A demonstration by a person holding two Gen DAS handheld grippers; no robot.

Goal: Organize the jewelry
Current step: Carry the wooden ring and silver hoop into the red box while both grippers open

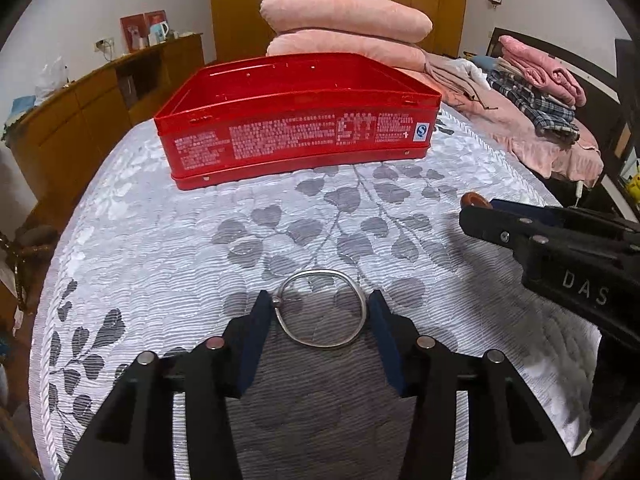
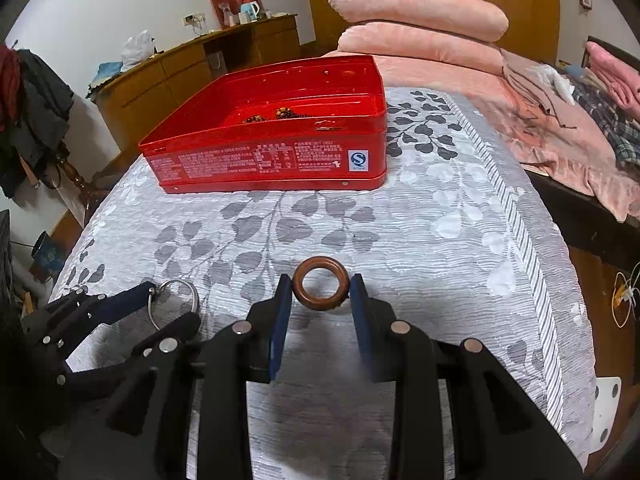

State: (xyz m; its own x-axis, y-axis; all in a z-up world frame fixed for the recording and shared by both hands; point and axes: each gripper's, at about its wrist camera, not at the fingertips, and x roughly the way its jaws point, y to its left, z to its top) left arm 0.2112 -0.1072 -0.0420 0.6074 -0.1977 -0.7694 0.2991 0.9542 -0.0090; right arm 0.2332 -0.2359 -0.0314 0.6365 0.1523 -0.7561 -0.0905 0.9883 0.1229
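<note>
A silver bangle (image 1: 322, 309) sits between the blue pads of my left gripper (image 1: 320, 308), which is shut on it just above the grey leaf-patterned bedspread (image 1: 280, 220). My right gripper (image 2: 320, 290) is shut on a brown wooden ring (image 2: 320, 289). The right gripper shows at the right of the left wrist view (image 1: 480, 216). The left gripper with the bangle shows at the lower left of the right wrist view (image 2: 172, 300). An open red tin box (image 2: 280, 136) stands further back on the bed and holds dark beaded jewelry (image 2: 276, 115).
Pink folded blankets (image 1: 344, 24) are stacked behind the box. Folded clothes (image 1: 536, 80) lie at the far right. A wooden sideboard (image 1: 80, 104) runs along the left wall. The bed's edge drops off at the right (image 2: 560, 280).
</note>
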